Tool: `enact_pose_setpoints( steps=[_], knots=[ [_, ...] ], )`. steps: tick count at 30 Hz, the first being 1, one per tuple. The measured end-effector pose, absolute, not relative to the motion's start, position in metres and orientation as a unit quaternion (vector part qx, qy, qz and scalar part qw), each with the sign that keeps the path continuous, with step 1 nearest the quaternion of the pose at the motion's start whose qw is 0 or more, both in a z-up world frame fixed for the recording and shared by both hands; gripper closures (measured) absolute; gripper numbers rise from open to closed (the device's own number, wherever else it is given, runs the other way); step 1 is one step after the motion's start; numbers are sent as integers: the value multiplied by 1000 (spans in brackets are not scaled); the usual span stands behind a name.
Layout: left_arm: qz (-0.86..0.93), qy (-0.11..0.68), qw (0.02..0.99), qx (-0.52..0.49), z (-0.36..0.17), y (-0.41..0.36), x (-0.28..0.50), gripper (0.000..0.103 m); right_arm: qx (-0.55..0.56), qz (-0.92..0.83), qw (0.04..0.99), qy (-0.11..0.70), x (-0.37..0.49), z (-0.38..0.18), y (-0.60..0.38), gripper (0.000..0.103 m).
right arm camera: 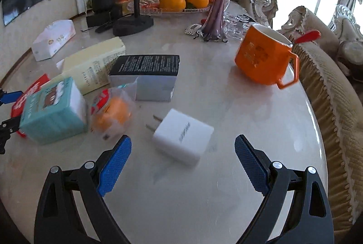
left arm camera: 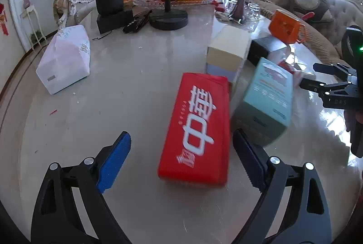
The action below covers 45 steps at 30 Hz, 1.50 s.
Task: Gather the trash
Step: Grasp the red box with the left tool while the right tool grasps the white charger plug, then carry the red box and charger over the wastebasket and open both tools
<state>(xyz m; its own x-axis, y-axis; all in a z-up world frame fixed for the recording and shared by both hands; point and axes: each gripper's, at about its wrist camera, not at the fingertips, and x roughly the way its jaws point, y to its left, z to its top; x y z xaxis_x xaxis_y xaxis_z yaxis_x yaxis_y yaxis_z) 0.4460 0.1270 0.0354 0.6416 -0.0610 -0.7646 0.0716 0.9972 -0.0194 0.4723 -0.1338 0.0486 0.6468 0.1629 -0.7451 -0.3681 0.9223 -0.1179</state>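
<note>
Left gripper (left arm camera: 181,160): jaws spread wide, nothing clamped; blue pads hover above the table at the lower centre of the left wrist view.
Right gripper (right arm camera: 182,161): jaws spread wide, nothing clamped; lower centre of the right wrist view.
Table (left arm camera: 127,76): glossy, pale marble top; fills most of both views.
Red box (left arm camera: 197,128): lies flat at centre of the left wrist view, its near end between the left gripper's pads, not touched.
Teal box (left arm camera: 265,101): right of centre, just beside the red box; blurred.
Cream box (left arm camera: 228,51): above centre, behind the red box.
Black-topped box (right arm camera: 147,76): centre left of the right wrist view, beside the cream box.
Snack wrapper (right arm camera: 111,112): clear wrapper with orange contents, left of centre, between the teal box and the charger.
White charger (right arm camera: 183,137): lies prongs to the left, just ahead of the right gripper's pads.
Orange mug (right arm camera: 263,60): upper right, near the table edge.
Tissue pack (left arm camera: 65,60): white, left side, well apart from the boxes.
Fruit tray (left arm camera: 172,0): top centre, holding oranges.
</note>
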Motion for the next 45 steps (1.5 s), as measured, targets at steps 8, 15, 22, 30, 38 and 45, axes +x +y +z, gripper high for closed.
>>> enact_pose_setpoints(
  steps=[8,15,22,30,38,45],
  knots=[
    [-54,439,897,-7,30,127,454,16,-103,146,888,423,486,43,-139,22],
    [-41,440,897,-22,33,130,447,49,-66,145,894,419,474,47,-150,50],
    [-50,427,902,-30,42,129,428,49,-35,161,898,408,449,60,-161,50],
    [-61,404,911,-49,63,130,362,49,-13,191,899,393,388,76,-173,50],
    [-77,388,917,-57,74,115,278,49,16,246,897,368,285,90,-181,50],
    [-132,373,916,-58,71,75,159,49,28,302,889,342,167,89,-186,50]
  ],
)
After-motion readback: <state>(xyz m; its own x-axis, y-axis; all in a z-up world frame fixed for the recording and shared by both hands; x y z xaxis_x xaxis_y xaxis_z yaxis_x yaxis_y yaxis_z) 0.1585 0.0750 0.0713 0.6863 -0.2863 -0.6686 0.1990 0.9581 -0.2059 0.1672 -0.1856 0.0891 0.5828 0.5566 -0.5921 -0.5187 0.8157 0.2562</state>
